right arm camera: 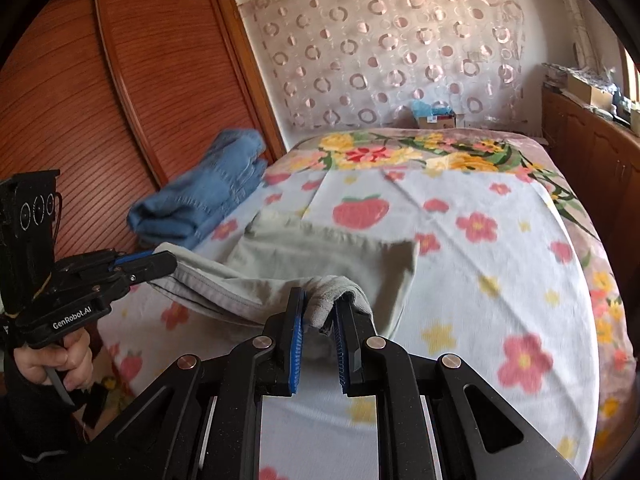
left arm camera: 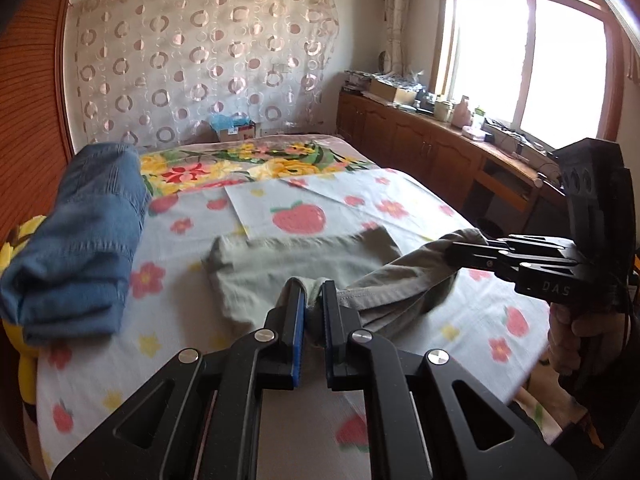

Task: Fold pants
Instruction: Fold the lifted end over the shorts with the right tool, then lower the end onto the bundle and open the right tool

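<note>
Grey-green pants (left arm camera: 292, 268) lie partly folded on the flowered bed sheet (left arm camera: 400, 208); they also show in the right wrist view (right arm camera: 320, 260). My left gripper (left arm camera: 313, 292) is shut on one end of the pants' near edge and holds it above the bed. My right gripper (right arm camera: 320, 300) is shut on the other end of that edge. The edge hangs stretched between them. The right gripper also shows in the left wrist view (left arm camera: 460, 248), and the left gripper in the right wrist view (right arm camera: 168, 262).
A stack of folded blue jeans (left arm camera: 84, 240) lies at the bed's left side, seen too in the right wrist view (right arm camera: 208, 196). A wooden wardrobe (right arm camera: 120, 100) stands left of the bed. A wooden cabinet (left arm camera: 420, 148) with clutter runs under the window on the right.
</note>
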### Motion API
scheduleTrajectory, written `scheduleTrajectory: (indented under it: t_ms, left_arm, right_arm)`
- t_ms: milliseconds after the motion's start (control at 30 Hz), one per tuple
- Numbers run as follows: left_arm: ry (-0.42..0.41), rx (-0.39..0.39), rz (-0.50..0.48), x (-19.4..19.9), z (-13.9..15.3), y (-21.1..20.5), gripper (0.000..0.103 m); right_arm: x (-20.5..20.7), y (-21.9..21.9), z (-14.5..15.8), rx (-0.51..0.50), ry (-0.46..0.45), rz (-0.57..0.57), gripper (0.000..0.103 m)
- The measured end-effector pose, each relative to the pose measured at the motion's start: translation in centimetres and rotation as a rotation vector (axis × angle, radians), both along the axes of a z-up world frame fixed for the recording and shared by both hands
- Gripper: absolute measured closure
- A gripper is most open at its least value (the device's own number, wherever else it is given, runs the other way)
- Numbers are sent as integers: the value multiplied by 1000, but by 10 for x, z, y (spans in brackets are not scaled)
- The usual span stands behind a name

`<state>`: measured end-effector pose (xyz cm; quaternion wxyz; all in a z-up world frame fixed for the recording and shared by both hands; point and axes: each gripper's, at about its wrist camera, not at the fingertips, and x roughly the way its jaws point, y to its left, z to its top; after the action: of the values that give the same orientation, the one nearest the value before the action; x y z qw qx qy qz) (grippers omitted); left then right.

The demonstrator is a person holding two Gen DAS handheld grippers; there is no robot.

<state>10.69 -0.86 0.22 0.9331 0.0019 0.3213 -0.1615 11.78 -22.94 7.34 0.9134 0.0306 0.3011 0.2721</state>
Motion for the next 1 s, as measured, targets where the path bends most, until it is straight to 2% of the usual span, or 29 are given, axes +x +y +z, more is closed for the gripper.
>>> scheduleTrajectory:
  t_ms: [167,300,600,667,733,833,867,900,933,1000]
  left_arm:
    - [14,7,15,26,-2,2,94]
    - [62,19,23,47,-12,2,94]
    - [93,42,35,54,-25,4,93]
    - [88,44,36,52,-22,5,86]
    - [58,41,36,48,-17,5,62]
    - [36,47,31,42,-13,6,49]
    - [37,49,33,41,-13,7,44]
    - [36,45,35,40,-13,8,30]
    - [32,39,38,39,-14,11,24]
    - [40,35,42,37,-18,14,24]
  right_arm:
    - [31,9,-7,-9,18,-23,89]
    - [50,19,-16,-40,26,-37,89]
    - [78,38,-23,-67,72,-43,87]
    - [80,37,-21,-70,67,-48,86]
    - [74,35,-17,-72,47,-50,82]
    - [69,32,-12,-83,14,-55,61]
    - [67,30,-13,-85,6,-58,60]
    - [64,28,-12,-83,-2,-63,59]
    - [61,25,-14,-83,-6,-69,58]
    - [55,19,-16,-85,-7,-84,57]
